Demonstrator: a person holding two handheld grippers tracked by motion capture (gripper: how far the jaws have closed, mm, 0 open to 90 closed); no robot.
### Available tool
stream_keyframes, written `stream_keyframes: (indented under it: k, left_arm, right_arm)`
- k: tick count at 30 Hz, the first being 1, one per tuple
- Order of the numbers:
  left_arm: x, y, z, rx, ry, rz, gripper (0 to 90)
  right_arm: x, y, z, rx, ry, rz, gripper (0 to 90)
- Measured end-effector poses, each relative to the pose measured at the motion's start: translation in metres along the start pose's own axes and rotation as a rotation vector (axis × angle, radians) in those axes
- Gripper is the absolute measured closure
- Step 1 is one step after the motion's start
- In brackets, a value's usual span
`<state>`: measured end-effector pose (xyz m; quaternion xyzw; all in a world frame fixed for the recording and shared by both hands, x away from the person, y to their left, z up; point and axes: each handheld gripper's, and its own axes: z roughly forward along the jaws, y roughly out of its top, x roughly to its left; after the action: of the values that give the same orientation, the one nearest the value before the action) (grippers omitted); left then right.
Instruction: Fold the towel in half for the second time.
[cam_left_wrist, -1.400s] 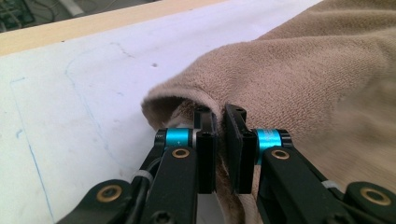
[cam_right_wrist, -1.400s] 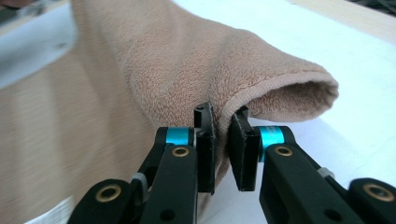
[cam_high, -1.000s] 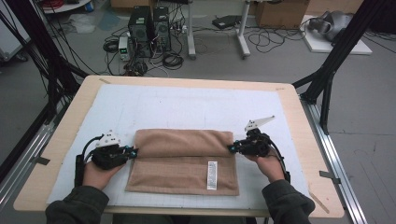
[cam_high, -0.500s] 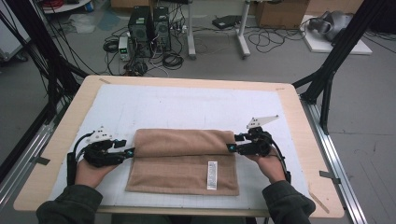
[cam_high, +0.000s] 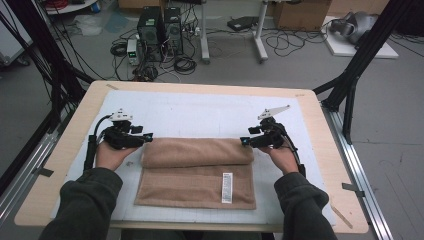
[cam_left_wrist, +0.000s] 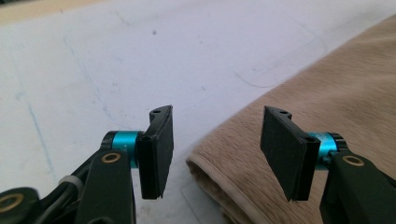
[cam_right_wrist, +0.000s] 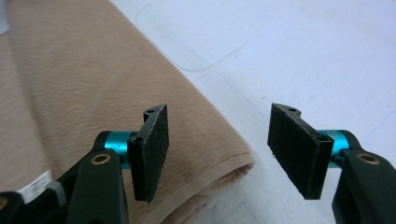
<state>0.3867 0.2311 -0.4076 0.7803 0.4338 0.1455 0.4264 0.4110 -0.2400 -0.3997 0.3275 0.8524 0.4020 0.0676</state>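
Folding a tan towel (cam_high: 197, 172): it lies at the near middle of the white-matted surface (cam_high: 200, 112), far edge doubled over into a soft roll. Left hand-held gripper (cam_high: 146, 139) and right hand-held gripper (cam_high: 244, 142) have just been opening, jaws released, nothing between them, each just off a fold end. Terry cloth looks light, limp, plush, non-slip; best pinched at the hemmed corners. White care label (cam_high: 227, 187) on the lower layer.

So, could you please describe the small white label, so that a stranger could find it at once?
Start at the wooden table with its white mat; near its front edge lies a tan folded terry towel. On the towel's flat lower layer, toward its right side, sits the small white label, the one pale upright strip on the tan cloth.
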Motion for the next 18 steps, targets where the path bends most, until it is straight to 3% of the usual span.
stream_keyframes:
  k: [2,6,7,8,11,14,17,18]
  left_arm:
    - [0.003,-0.003,0.01,0.041,0.002,-0.018,44.2]
    - [0.003,-0.012,0.033,0.168,-0.054,-0.042,43.3]
    - [0.001,-0.013,0.033,0.151,-0.045,-0.032,43.2]
    - [0.001,-0.013,0.033,0.149,-0.077,-0.032,49.3]
    - [-0.001,-0.012,0.031,0.152,-0.076,-0.006,71.8]
    - [-0.002,-0.009,0.026,0.115,-0.044,0.008,80.3]
    - [0.0,-0.001,0.019,0.043,-0.009,-0.006,82.4]
    - [0.0,0.003,0.018,0.023,0.0,-0.015,82.5]
  right_arm:
    - [-0.005,-0.002,0.011,0.022,0.02,0.025,35.0]
    - [-0.012,-0.01,0.032,0.083,0.079,0.077,32.6]
    - [-0.014,-0.012,0.035,0.091,0.116,0.105,36.2]
    - [-0.015,-0.014,0.036,0.097,0.148,0.123,41.4]
    - [-0.011,-0.013,0.034,0.084,0.217,0.085,70.5]
    - [-0.002,-0.005,0.028,0.082,0.191,0.003,81.3]
    - [-0.001,0.005,0.02,0.051,0.143,-0.011,82.4]
    - [-0.003,0.008,0.017,0.019,0.116,-0.024,82.5]
